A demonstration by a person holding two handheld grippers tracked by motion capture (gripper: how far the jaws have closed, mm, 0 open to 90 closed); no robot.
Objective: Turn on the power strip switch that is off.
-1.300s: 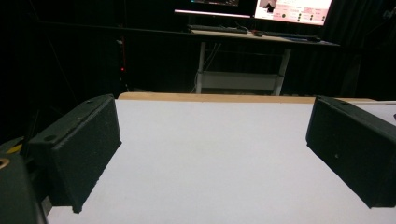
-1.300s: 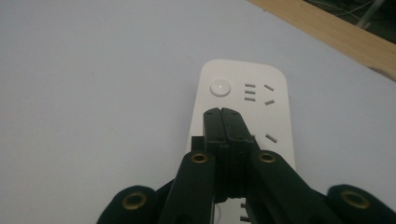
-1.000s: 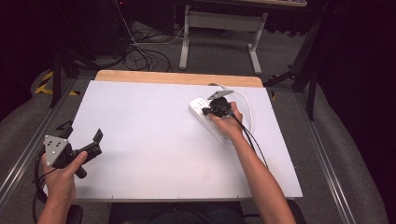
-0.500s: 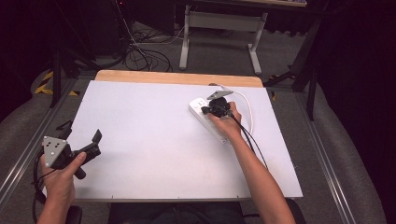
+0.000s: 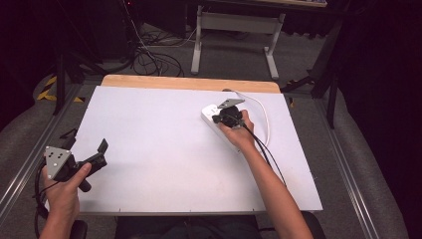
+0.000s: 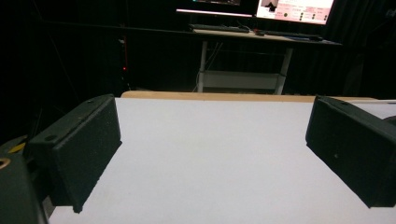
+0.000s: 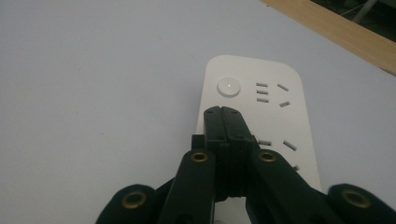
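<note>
Hovering clenched over the power strip point(image 7: 261, 116) at the table's point(image 5: 149, 149) two o'clock, the right claw point(image 7: 223, 111) points at its round button point(image 7: 229, 87). Pressing off-centre could skid the light strip sideways. The left claw point(image 6: 210, 154) rests released at eight o'clock, holding nothing.

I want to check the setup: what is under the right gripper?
Under the right gripper, jaws shut, lies a white power strip on the white table. Its round button and some sockets show; the gripper covers the strip's near part.
</note>
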